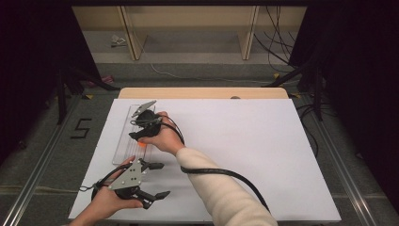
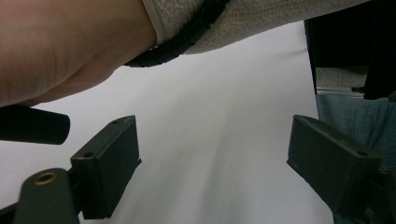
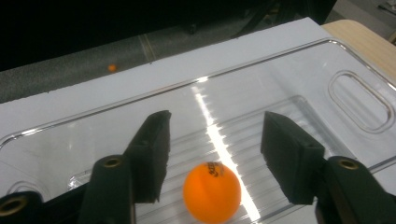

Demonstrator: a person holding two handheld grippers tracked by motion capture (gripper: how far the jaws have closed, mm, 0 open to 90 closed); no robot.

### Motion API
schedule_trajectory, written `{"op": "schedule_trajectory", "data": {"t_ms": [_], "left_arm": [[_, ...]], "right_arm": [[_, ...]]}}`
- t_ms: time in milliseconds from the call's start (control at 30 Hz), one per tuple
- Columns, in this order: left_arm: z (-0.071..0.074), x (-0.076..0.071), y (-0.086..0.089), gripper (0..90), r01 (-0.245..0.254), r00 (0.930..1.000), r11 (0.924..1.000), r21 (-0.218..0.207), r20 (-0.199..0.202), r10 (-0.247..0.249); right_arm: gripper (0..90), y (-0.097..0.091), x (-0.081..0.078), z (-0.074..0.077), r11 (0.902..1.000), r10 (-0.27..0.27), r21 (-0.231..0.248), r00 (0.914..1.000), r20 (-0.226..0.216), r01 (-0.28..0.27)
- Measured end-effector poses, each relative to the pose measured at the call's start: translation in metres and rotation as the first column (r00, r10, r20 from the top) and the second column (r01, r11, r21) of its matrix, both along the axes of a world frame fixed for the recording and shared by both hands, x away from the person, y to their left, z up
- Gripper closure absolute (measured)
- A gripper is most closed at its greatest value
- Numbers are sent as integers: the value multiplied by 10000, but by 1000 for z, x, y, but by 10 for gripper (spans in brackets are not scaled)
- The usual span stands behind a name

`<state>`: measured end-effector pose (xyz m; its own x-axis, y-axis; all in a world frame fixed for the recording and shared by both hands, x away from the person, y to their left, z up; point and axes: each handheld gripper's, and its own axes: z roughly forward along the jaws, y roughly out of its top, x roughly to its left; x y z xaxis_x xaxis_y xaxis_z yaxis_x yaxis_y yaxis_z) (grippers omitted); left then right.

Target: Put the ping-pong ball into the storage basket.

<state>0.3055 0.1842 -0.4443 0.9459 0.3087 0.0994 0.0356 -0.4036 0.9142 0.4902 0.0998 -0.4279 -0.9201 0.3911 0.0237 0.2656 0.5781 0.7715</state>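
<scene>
An orange ball [image 3: 211, 191] lies on the ribbed floor of a clear plastic tray [image 3: 327, 44]. My right gripper [image 3: 217, 119] hangs just over it, and the ball sits low between the two open jaws with neither pad touching it. In the high view the tray [image 1: 123, 141] lies at the left of the table. The right gripper [image 1: 139, 139] is over its near half, with a bit of the ball [image 1: 142, 145] showing beneath it. My left gripper [image 1: 164, 180] rests near the front left corner, jaws wide apart with nothing between them. In its own view the left gripper [image 2: 212, 123] frames bare white tabletop.
The white tabletop [image 1: 244, 150] stretches to the right of the tray. The right forearm and its black cable [image 1: 221, 173] cross just beyond the left gripper. A second small orange ball [image 3: 112, 68] lies on the floor past the table's edge.
</scene>
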Motion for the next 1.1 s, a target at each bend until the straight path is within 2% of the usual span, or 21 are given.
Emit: {"op": "schedule_trajectory", "data": {"t_ms": [200,333,567,1100], "left_arm": [[0,0,0,161,-6,10000,10000,5,3,6],[0,0,0,161,-10,10000,10000,7,-4,10],[0,0,0,161,-37,10000,10000,2,5,37],[0,0,0,161,-59,10000,10000,10,1,59]], "right_arm": [[308,-5,-2,10,9996,-23,285,9999,170,18],[270,-9,-4,18,9987,23,509,9996,284,-38],[169,-17,-7,25,9981,-161,596,9992,376,138],[165,-49,-7,30,9966,-589,593,9974,412,564]]}}
